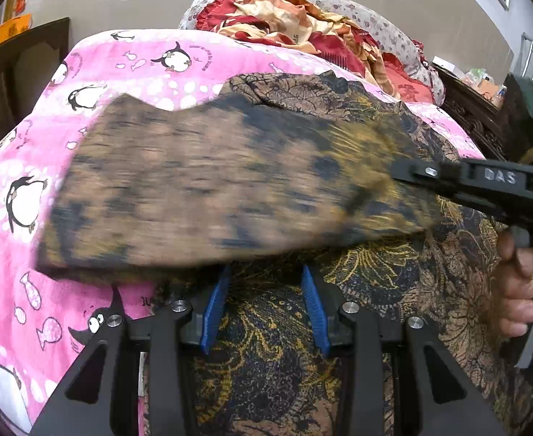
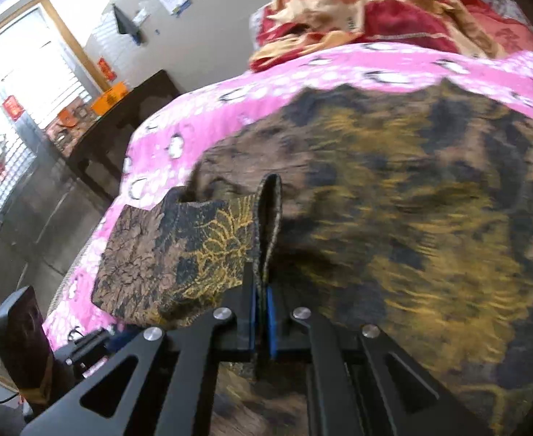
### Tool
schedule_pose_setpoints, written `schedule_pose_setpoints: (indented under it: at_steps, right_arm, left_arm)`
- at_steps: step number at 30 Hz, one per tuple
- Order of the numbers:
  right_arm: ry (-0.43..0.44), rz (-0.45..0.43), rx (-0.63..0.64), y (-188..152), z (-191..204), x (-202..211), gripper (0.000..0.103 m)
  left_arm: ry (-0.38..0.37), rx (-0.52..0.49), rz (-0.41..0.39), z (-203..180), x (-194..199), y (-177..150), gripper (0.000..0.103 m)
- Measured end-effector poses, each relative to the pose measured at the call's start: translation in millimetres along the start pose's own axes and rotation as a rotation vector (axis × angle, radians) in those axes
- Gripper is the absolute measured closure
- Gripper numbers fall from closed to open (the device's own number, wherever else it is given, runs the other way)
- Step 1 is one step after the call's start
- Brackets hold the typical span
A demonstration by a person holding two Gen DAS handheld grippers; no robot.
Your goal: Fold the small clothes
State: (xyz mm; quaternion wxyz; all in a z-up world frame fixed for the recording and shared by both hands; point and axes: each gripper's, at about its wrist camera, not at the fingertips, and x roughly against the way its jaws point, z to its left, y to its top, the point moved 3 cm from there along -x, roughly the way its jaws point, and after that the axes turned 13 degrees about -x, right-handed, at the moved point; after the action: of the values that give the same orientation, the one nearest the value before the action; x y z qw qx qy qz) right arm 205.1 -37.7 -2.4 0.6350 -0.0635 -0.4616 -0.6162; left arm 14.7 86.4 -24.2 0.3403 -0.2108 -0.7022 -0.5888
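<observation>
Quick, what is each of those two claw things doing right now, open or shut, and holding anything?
Left gripper: partly open, its blue fingers over the patterned garment; a grip cannot be told.
Right gripper: shut on a fold of the patterned garment.

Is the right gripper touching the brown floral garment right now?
Touching. The right wrist view shows the right gripper with its jaws shut on a raised fold of the brown floral garment, the blue pads pressing the cloth.

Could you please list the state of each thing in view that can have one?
Brown floral garment: spread on the bed, one flap lifted and blurred.
Right gripper: shut on a fold of the garment.
Left gripper: partly open over the garment, grip unclear.
Pink penguin sheet: spread flat.
Red quilt: crumpled.
</observation>
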Motion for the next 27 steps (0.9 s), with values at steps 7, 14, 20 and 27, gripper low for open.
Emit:
schedule_pose_setpoints:
  at_steps: [7, 14, 20, 27]
  right_arm:
    - [-0.121, -0.049, -0.076, 13, -64, 53, 0.098]
    - [-0.214, -0.069, -0.099, 16, -115, 97, 0.098]
    - [-0.261, -0.084, -0.132, 11, -145, 126, 0.098]
    - [-0.332, -0.038, -0.168, 15, -161, 118, 0.098]
  left_arm:
    - [0.002, -0.002, 0.001, 0, -1, 0, 0.083]
    - [0.002, -0.002, 0.001, 0, -1, 0, 0.083]
    - [0.002, -0.002, 0.001, 0, 0, 0, 0.083]
    - [-0.007, 0.004, 0.003, 1, 1, 0, 0.081]
